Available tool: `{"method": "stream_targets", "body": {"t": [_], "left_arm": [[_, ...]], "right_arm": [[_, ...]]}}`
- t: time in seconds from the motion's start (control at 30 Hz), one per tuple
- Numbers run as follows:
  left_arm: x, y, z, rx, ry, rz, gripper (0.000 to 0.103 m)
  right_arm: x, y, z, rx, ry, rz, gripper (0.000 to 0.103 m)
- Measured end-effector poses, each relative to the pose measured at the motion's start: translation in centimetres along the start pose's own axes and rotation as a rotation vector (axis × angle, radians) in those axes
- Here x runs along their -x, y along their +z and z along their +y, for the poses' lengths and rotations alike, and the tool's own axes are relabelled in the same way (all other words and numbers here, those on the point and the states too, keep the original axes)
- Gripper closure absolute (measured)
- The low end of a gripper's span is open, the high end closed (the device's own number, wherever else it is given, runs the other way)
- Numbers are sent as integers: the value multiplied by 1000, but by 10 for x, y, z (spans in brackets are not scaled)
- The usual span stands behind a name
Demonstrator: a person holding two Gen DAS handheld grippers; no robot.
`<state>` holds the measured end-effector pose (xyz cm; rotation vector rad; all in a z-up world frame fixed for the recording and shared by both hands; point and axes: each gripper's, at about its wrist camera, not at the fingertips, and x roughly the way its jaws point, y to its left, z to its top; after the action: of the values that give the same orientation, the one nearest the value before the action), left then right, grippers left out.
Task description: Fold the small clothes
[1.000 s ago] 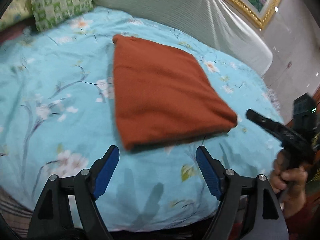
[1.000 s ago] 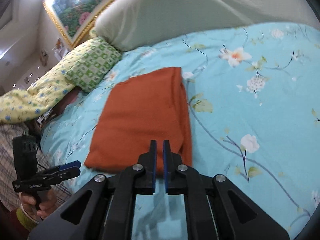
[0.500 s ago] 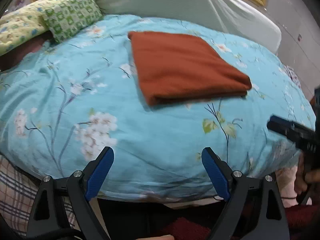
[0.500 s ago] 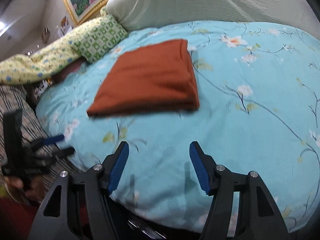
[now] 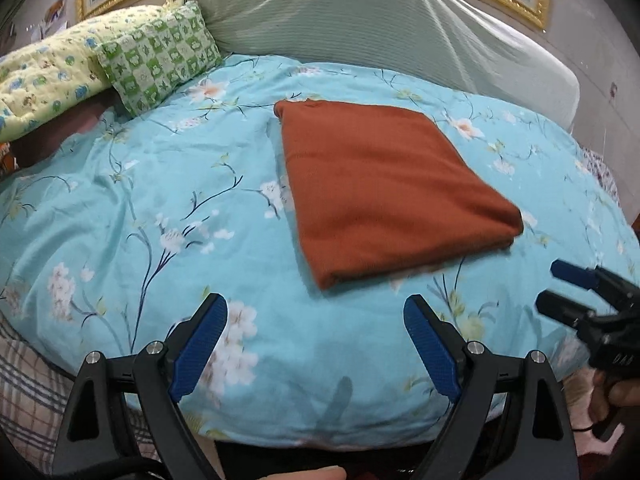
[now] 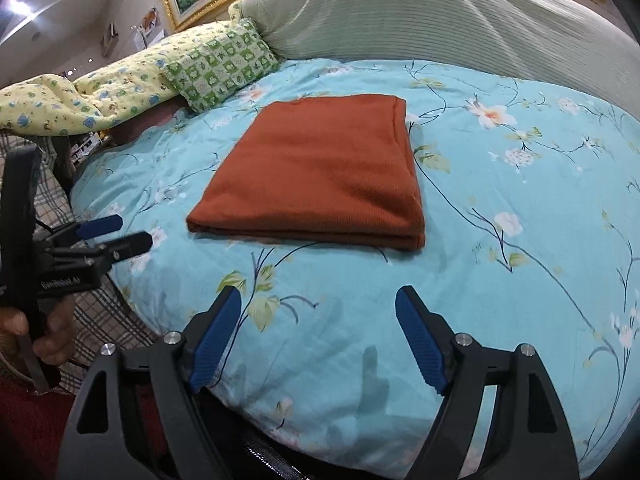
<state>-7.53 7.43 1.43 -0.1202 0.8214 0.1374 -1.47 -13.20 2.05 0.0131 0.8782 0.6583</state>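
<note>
rust-orange knit garment (image 5: 384, 196), folded into a flat rectangle, lies mid-bed on the light blue floral quilt (image 5: 140, 184), at about 12 o'clock from my left gripper (image 5: 316, 344) and 12 o'clock from my right gripper (image 6: 320, 340). looks like the fold is done and i've let go: neither set of tongs touches it. left gripper jaws spread wide, nothing between them. right gripper jaws are opening, nothing between them either, only quilt below. both sit near the bed's near edge, clear of the cloth, probably so the stack isn't disturbed.

edges: folded thick edge faces me, with layers visible at the near corner in the right wrist view; the far side points to the pale green ribbed bolster (image 5: 360, 24) at 12. green checked pillow (image 5: 160, 60) and yellow printed blanket (image 5: 44, 80) at 10 to 11 o'clock, well apart from the garment. open quilt on all sides of it, widest at 9 and 3. each gripper shows in the other's view, out to the side and apart from the cloth.
</note>
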Motion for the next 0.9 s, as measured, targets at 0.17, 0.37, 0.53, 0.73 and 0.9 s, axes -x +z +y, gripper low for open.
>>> {"method": "stream_targets", "body": {"t": [0.17,0.37,0.53,0.73,0.9], "left_arm": [[-13,18,-5,-14,17,-4,12],[-30,28,-7,-9,23,46,12],[-38,36,-8,-7,27,56,12],[-44,48,-7,-9,29,53,12],[-49,57,-8,-22,30,56,12]], "right_arm": [[-15,15,-3,-7,-8,13,23],[-30,34,-4,-13,-3,25,23],[-39,47,-2,-2,7,35,23],[-51,62,-5,-8,13,47,23],[-60,72,-6,-15,17,58,23]]}}
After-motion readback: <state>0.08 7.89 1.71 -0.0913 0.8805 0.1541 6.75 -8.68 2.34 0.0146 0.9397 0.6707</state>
